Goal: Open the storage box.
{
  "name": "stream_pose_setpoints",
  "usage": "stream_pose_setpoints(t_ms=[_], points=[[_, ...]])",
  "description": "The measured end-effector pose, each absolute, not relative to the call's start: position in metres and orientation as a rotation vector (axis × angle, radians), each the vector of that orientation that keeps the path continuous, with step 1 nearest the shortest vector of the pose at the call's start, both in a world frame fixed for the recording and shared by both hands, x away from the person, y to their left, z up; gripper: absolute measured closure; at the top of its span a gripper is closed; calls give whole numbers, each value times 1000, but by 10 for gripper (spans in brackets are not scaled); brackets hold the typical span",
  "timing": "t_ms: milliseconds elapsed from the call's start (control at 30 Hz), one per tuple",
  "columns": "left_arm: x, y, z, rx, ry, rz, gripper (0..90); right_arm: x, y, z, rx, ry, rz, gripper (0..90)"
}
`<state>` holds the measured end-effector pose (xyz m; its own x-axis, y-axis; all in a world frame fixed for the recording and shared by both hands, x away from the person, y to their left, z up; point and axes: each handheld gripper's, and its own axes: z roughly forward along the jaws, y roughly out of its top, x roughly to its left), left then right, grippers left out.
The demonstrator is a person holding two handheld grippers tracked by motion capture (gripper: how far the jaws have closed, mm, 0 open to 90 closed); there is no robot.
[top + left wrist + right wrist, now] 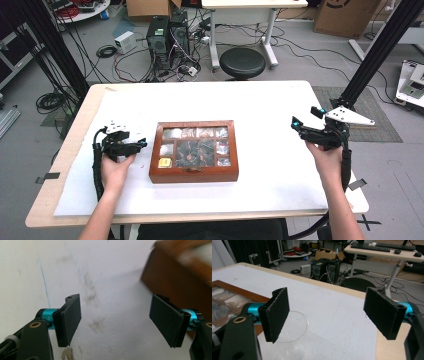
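My left hand-held gripper point(134, 145) sits low on the counter point(280, 110) with its jaws wide and nothing between them, just to the left of the wooden box point(194, 151). In the left gripper view the box's brown side point(180, 282) is already close to my right-hand jaw. My right hand-held gripper point(306, 123) is lifted off the surface, well to the right of the box, also spread wide and holding nothing.

The nearest risk is on the left — if I swing in without lining up, the jaw will knock the box's side and push it to the right or twist it, since it seems to rest loose on the white sheet. The lid looks like glass, so a jaw coming down on top could scratch or crack it, I'd guess.

On the right there is a clear glass dish point(294, 327) lying right under my jaws in the right gripper view. It is hard to see against the white, and dropping the gripper straight down could strike or tip it.

Room is generous otherwise: open white surface far of the box and between the box and my right hand. The near edge of the counter is close behind the box, and my right hand hangs near the right edge — so pulling anything toward me or rightward leaves little margin.
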<state>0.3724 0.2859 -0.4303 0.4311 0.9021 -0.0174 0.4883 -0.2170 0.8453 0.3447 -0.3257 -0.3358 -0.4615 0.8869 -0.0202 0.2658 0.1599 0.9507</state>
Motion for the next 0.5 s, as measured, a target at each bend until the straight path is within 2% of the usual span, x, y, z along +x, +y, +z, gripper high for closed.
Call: stream_pose_setpoints(t_ms=[33,67,100,200,500], points=[[360,287,-417,1799,1059,667,275,345,-326,-335,1088,1847,1312,212],[360,287,-417,1799,1059,667,308,345,-326,-335,1088,1847,1312,212],[350,288,-407,1739,956,657,330,346,-326,-335,1089,1869,1324,212],[342,289,-398,1677,854,653,338,347,-326,-336,1087,1890,1330,212],[339,277,-386,1704,803,593,338,354,-329,-337,1101,1888,1320,213]])
